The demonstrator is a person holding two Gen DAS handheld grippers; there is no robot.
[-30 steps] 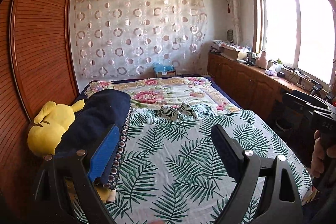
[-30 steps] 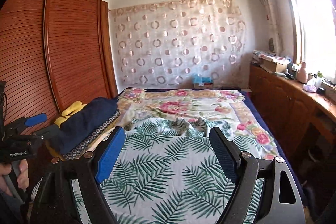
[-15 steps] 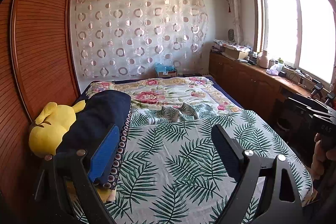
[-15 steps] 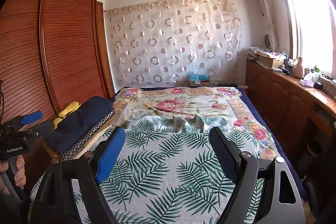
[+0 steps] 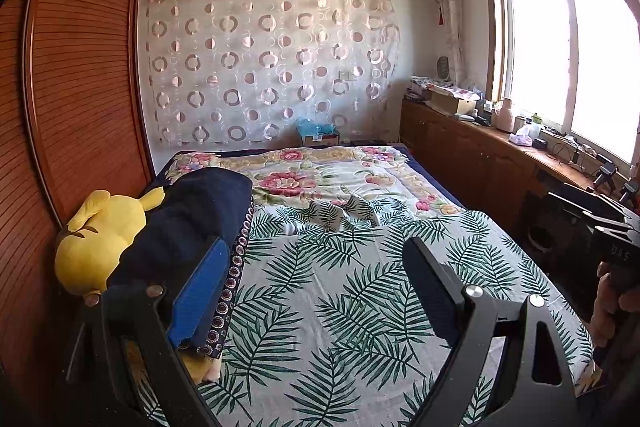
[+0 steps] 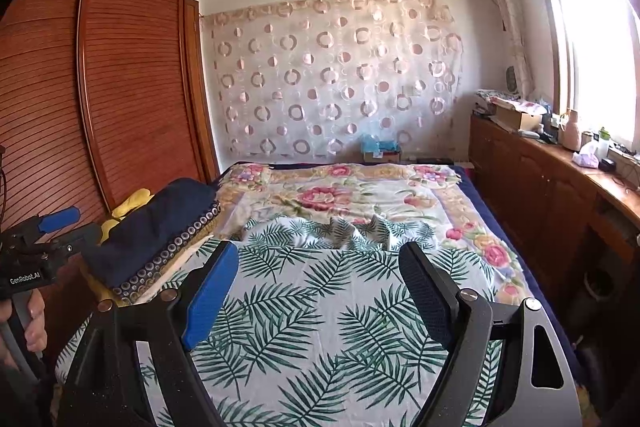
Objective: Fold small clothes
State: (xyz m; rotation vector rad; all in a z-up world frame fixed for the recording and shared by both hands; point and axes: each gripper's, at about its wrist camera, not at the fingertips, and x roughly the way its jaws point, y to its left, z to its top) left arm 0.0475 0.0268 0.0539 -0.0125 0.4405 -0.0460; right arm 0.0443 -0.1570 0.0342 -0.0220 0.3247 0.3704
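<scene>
Since a moment ago my right gripper (image 6: 318,281) has tipped slightly, its view sliding a little down the room, while my left gripper (image 5: 314,281) has held its place; both stand with jaws wide apart and nothing between them, above a palm-leaf sheet (image 5: 340,299) spread over the bed. On that sheet, near where it meets the floral quilt (image 5: 320,179), lies a small garment (image 5: 344,213) in the same leaf print, rumpled and unfolded, well ahead of both tools. From the left wrist I see a yellow plush toy (image 5: 96,239) almost whole beside a folded navy blanket (image 5: 192,219), and, at the right edge, my right hand (image 5: 612,299) on its handle. From the right wrist the toy is mostly hidden behind the blanket (image 6: 156,227); this view instead shows the left gripper's blue-tipped finger (image 6: 58,219), my left hand (image 6: 34,323) under it, and more of the slatted wardrobe (image 6: 132,87).
</scene>
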